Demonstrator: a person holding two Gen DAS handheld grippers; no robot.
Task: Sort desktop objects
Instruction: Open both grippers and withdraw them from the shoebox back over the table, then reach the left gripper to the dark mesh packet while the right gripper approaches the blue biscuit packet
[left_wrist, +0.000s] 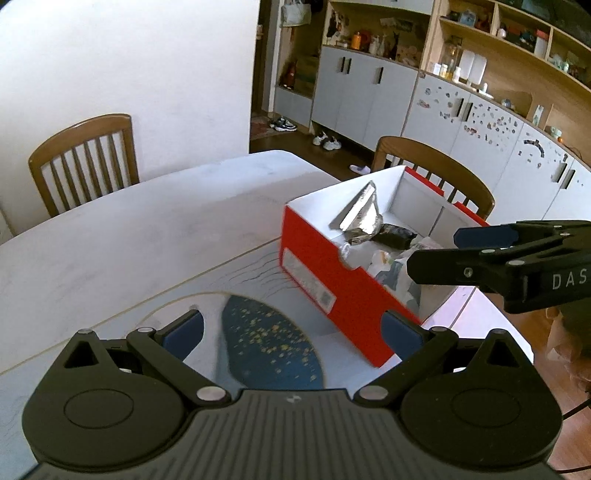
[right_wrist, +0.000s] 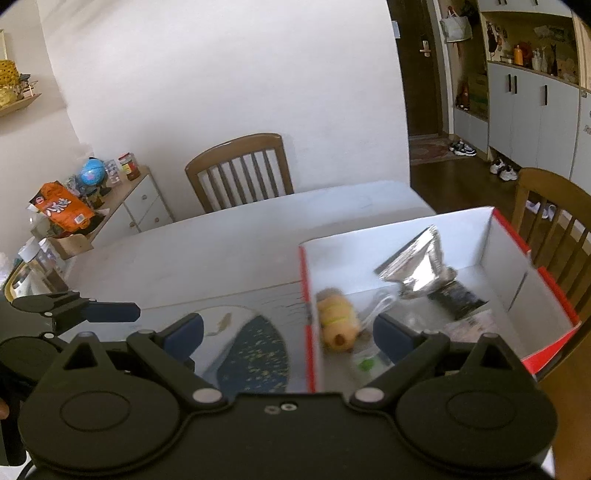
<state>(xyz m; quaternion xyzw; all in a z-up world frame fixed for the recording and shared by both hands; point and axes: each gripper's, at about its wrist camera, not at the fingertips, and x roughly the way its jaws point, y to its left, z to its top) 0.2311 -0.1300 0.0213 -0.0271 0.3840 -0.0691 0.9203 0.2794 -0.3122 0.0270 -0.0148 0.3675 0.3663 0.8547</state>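
We see a white table (left_wrist: 122, 236) filling the middle of both views, with a blue-patterned mat (left_wrist: 271, 347) at lower centre. Our left gripper (left_wrist: 291, 332) and right gripper (right_wrist: 288, 338) are both spread and empty. The red box (left_wrist: 325, 280), right of centre, holds a silver pouch (right_wrist: 417, 266) and a yellow plush toy (right_wrist: 338, 321). Wooden chairs (right_wrist: 240, 170) and grey cabinets (left_wrist: 369, 96) stand behind.

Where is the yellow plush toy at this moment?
In the right wrist view, the yellow plush toy lies inside the red box, against its left wall, next to a white cable and left of the silver foil bag.
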